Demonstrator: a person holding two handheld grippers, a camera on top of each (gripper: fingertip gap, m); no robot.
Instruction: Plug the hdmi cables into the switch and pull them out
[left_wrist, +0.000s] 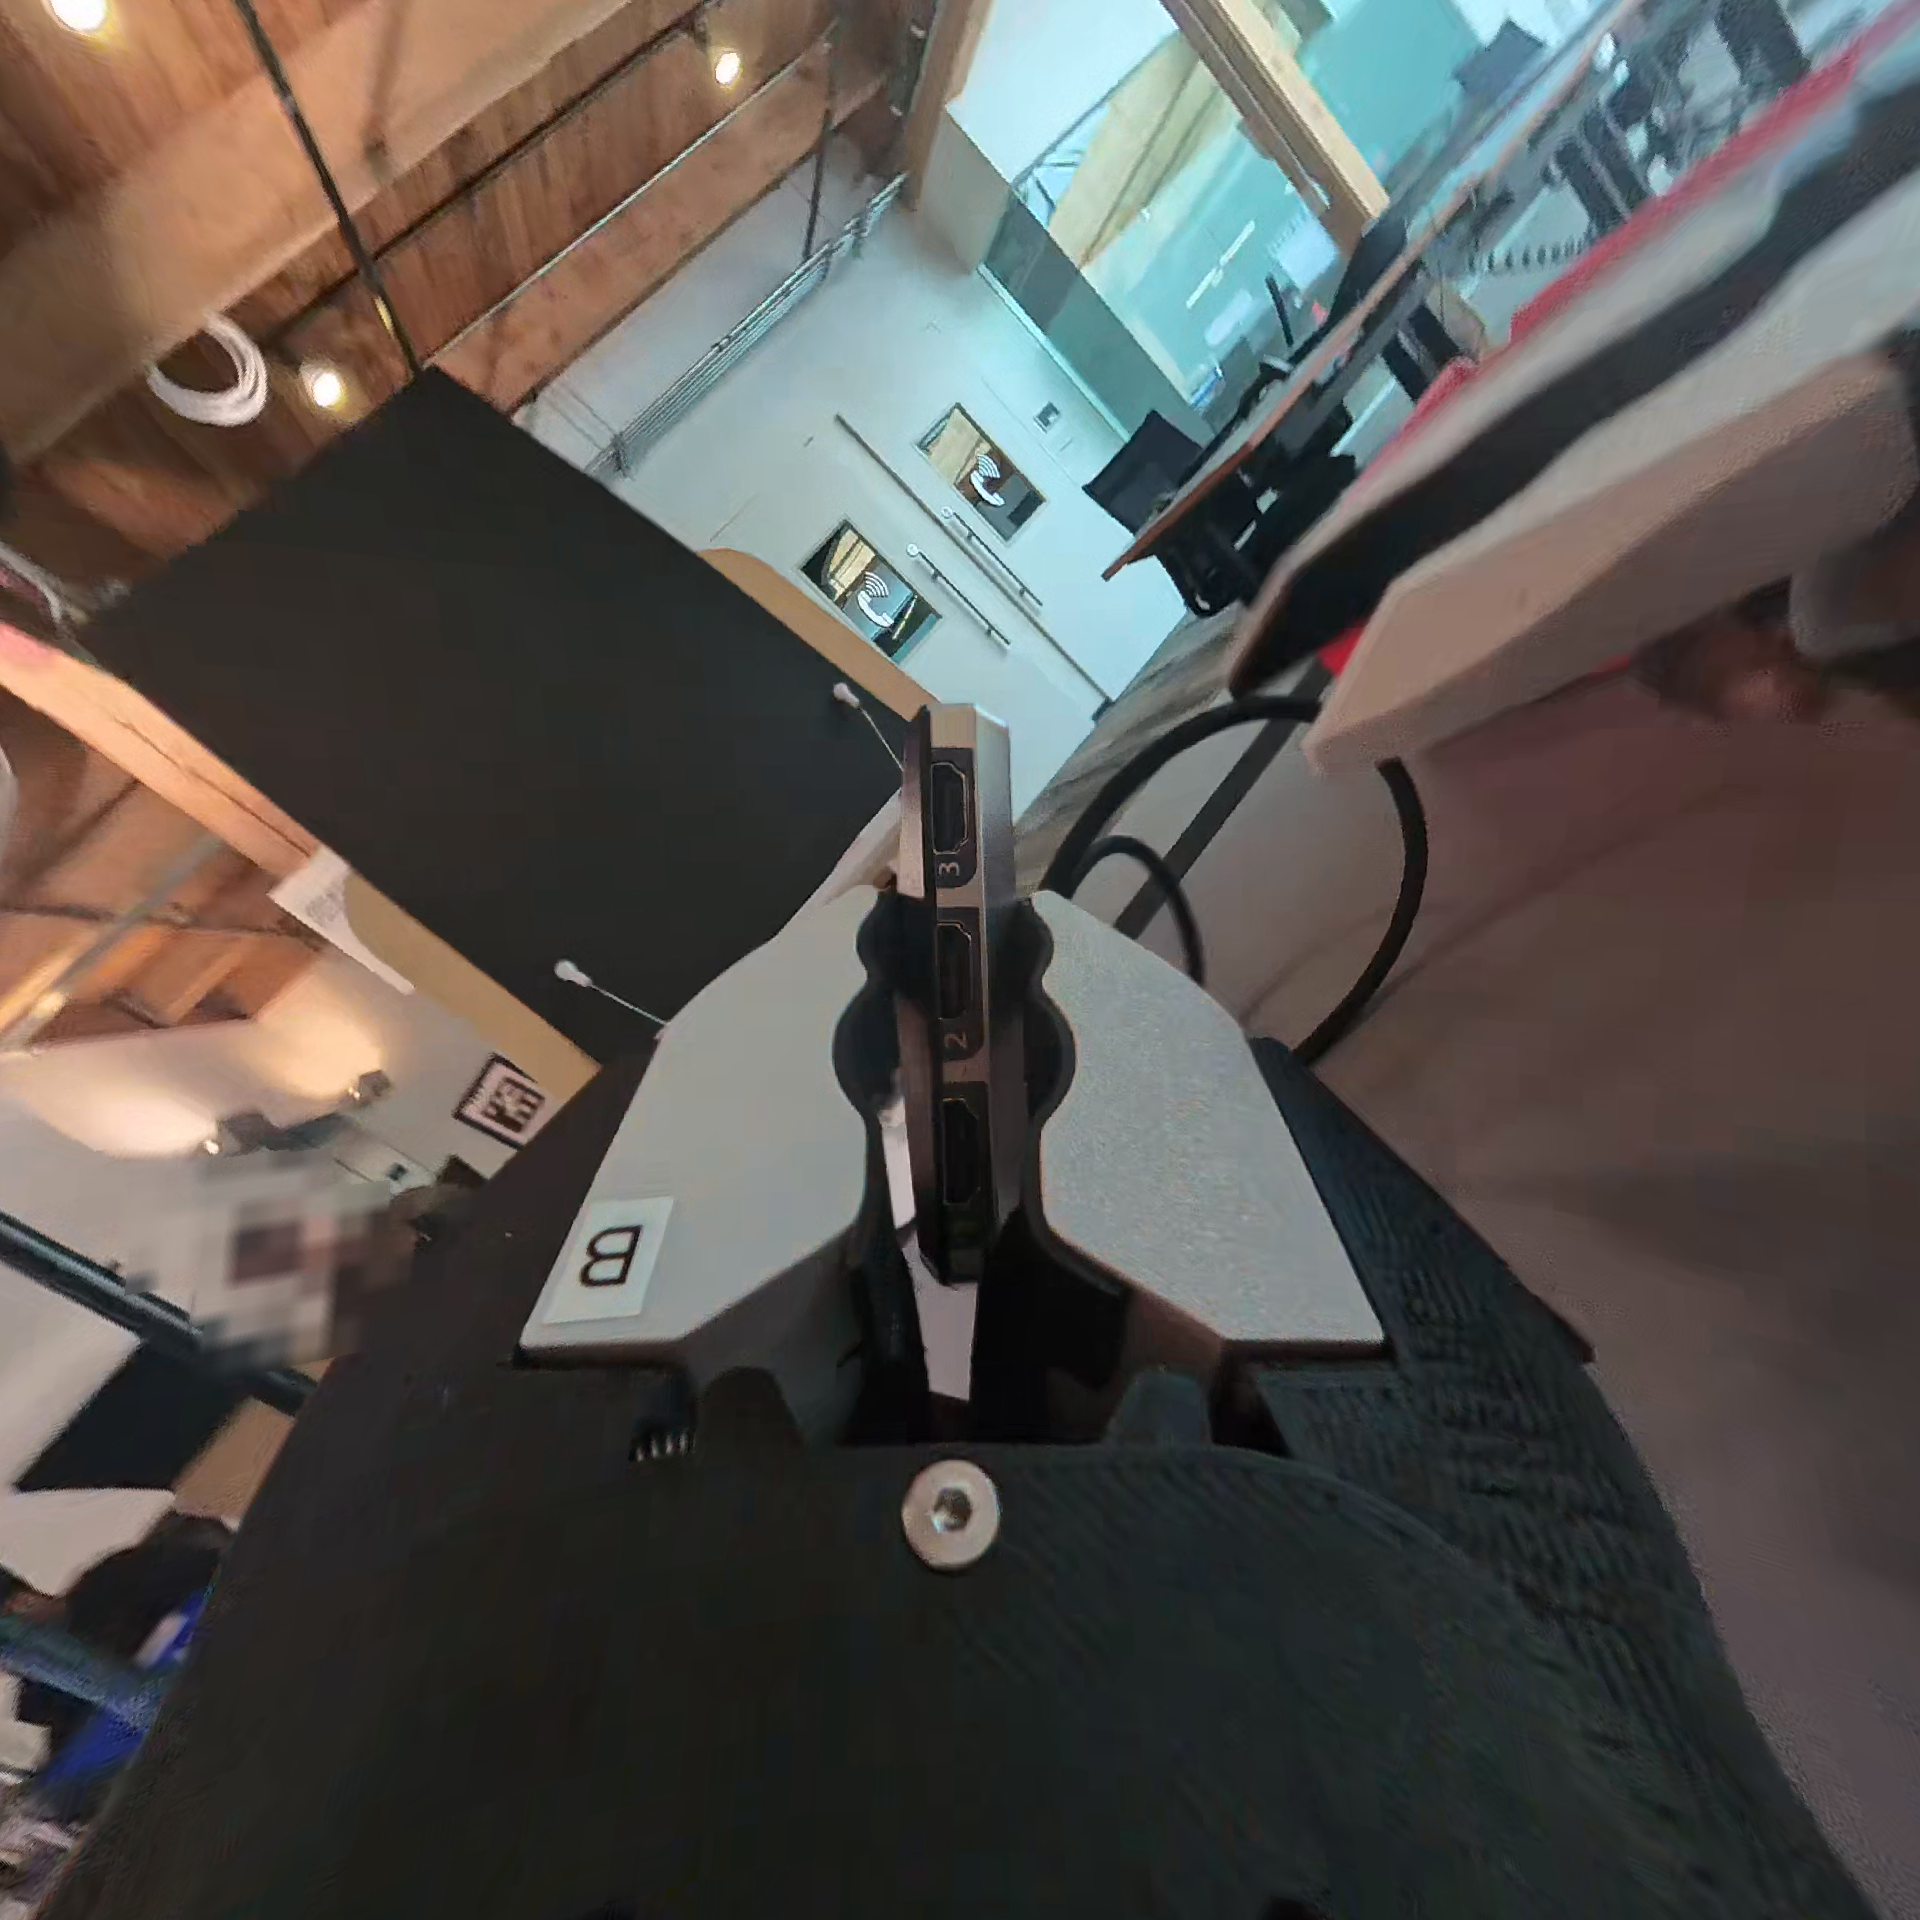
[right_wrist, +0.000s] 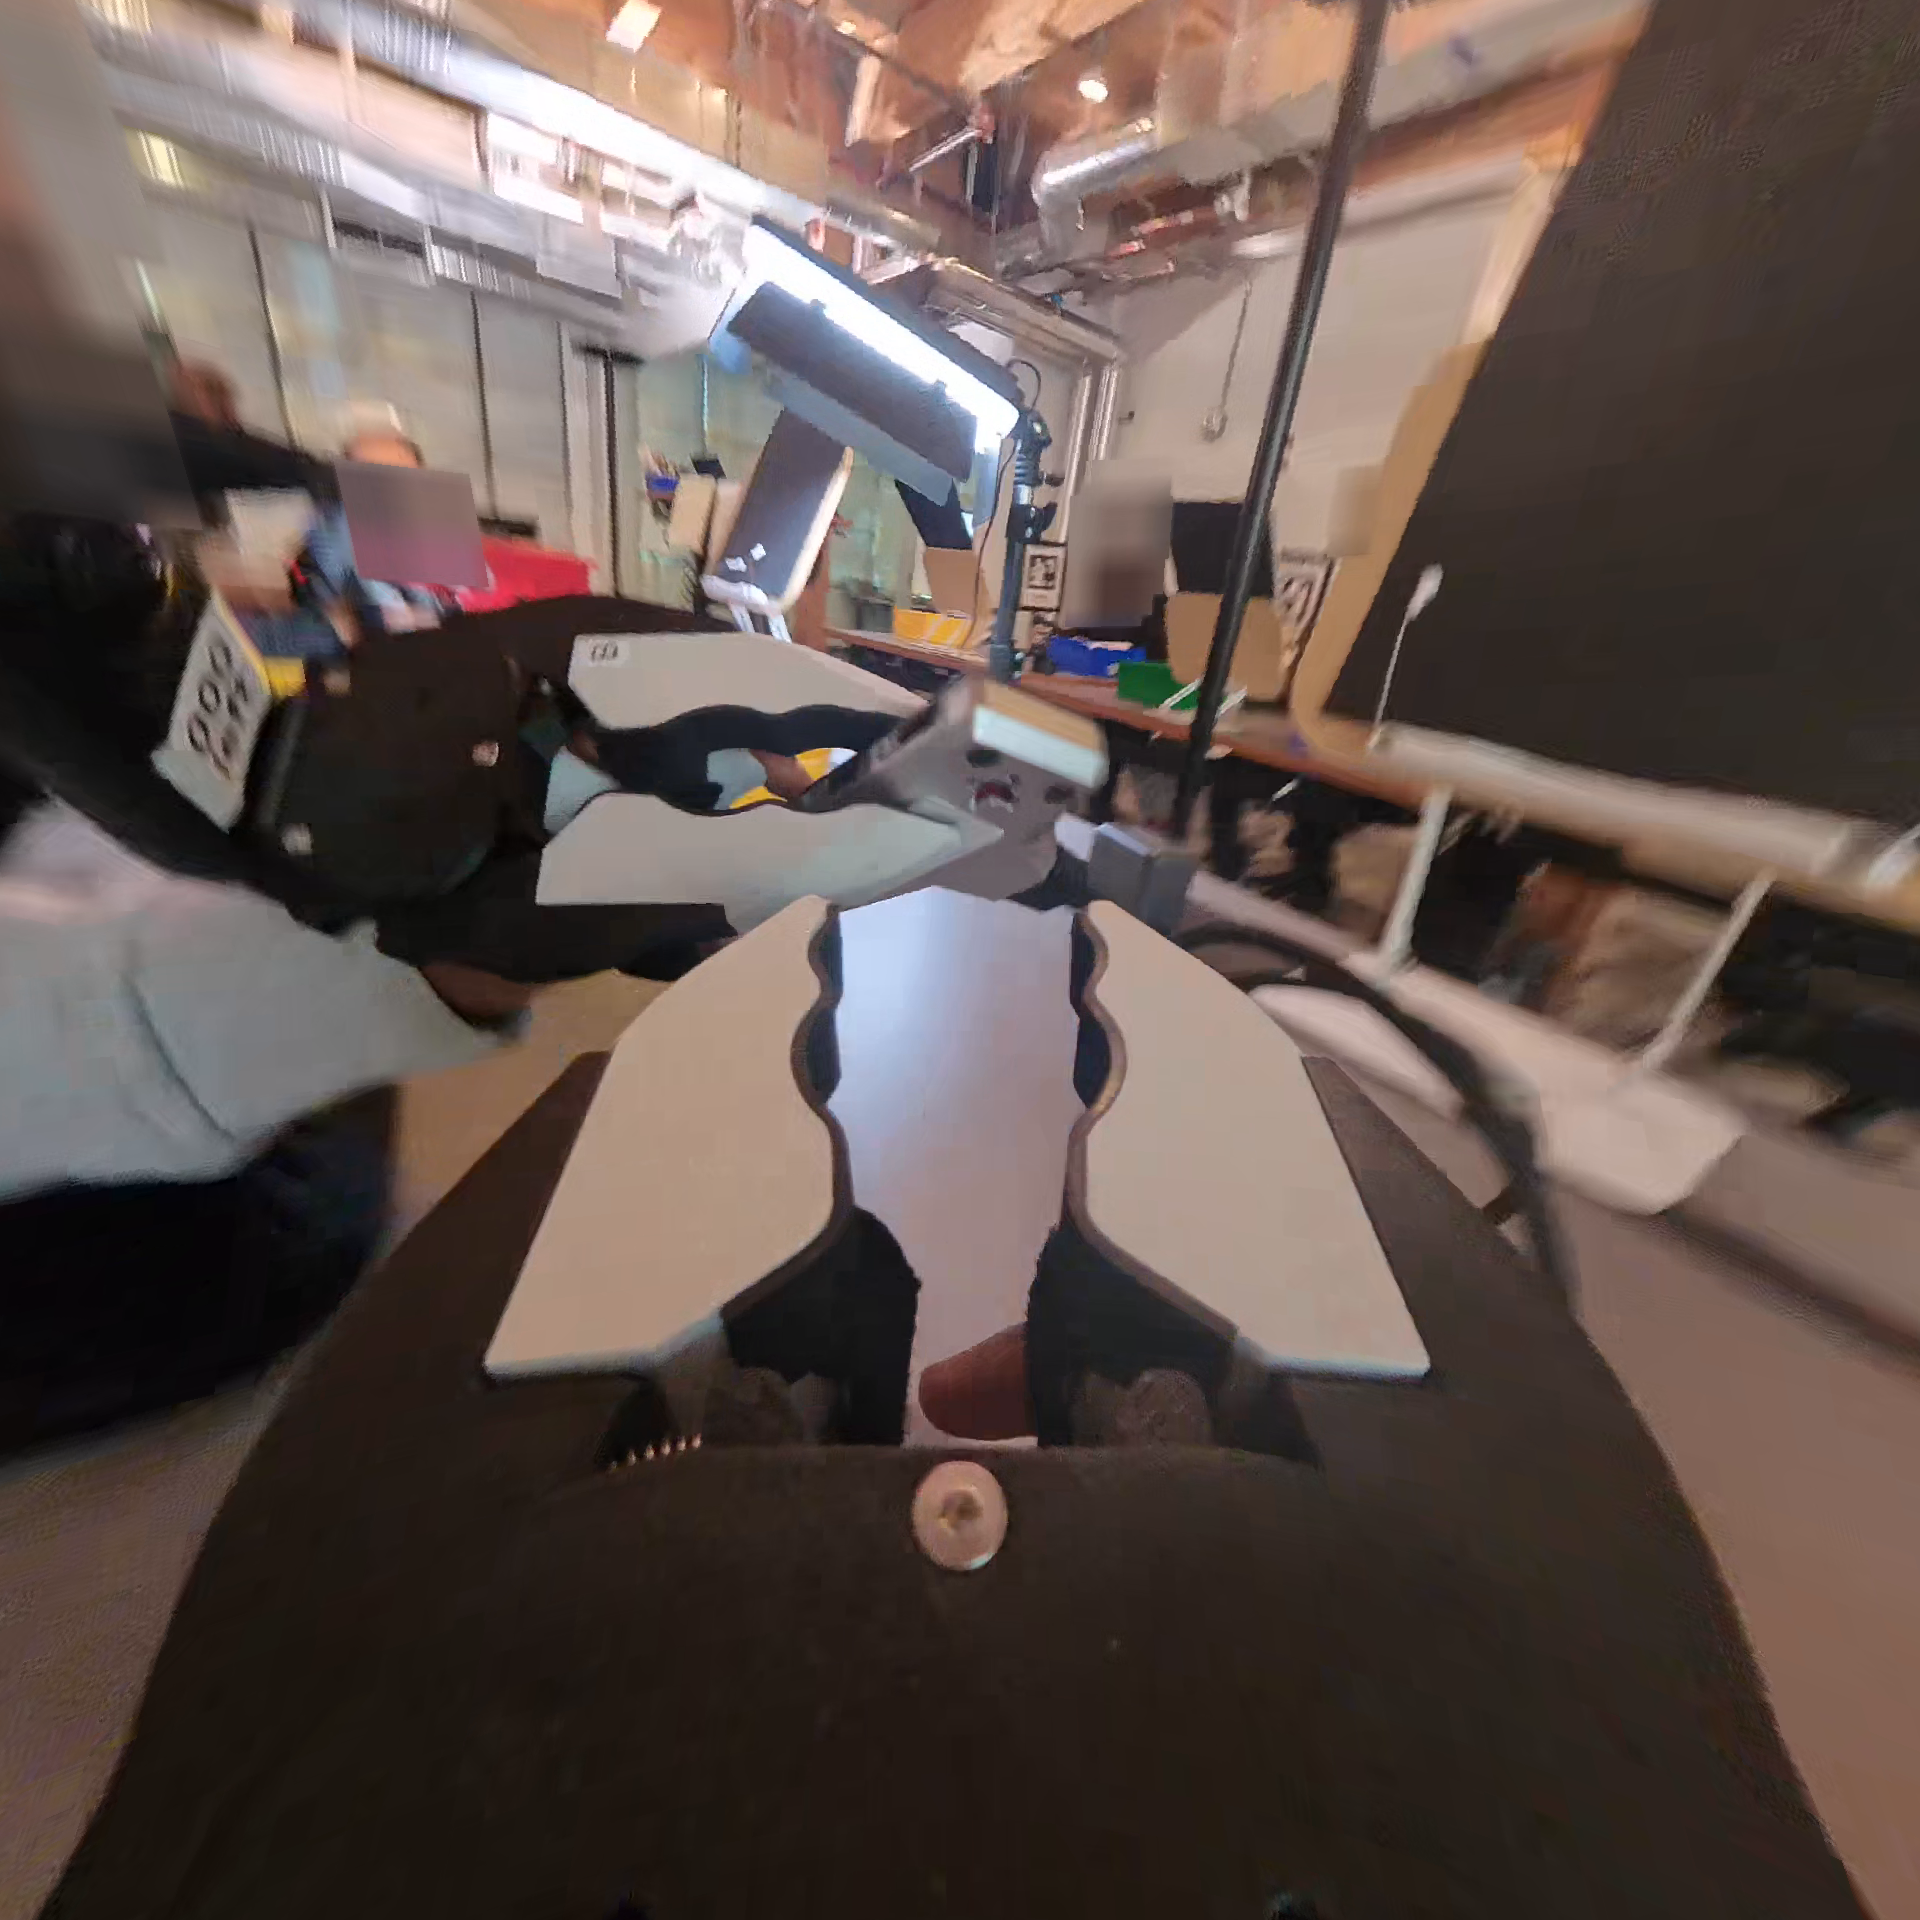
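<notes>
Your left gripper (left_wrist: 951, 914) clamps the switch (left_wrist: 961, 977) edge-on, ports facing you. Black cables (left_wrist: 1392, 894) loop just right of it on the pale table (left_wrist: 1558, 1143). Your right gripper (right_wrist: 951, 925) stands wide, holding nothing, above the table (right_wrist: 945, 1039). A black panel (left_wrist: 468, 675) stands left.

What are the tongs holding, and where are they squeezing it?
The left tongs squeeze the switch by its two flat faces, ports facing the camera. The right tongs are open and hold nothing.
</notes>
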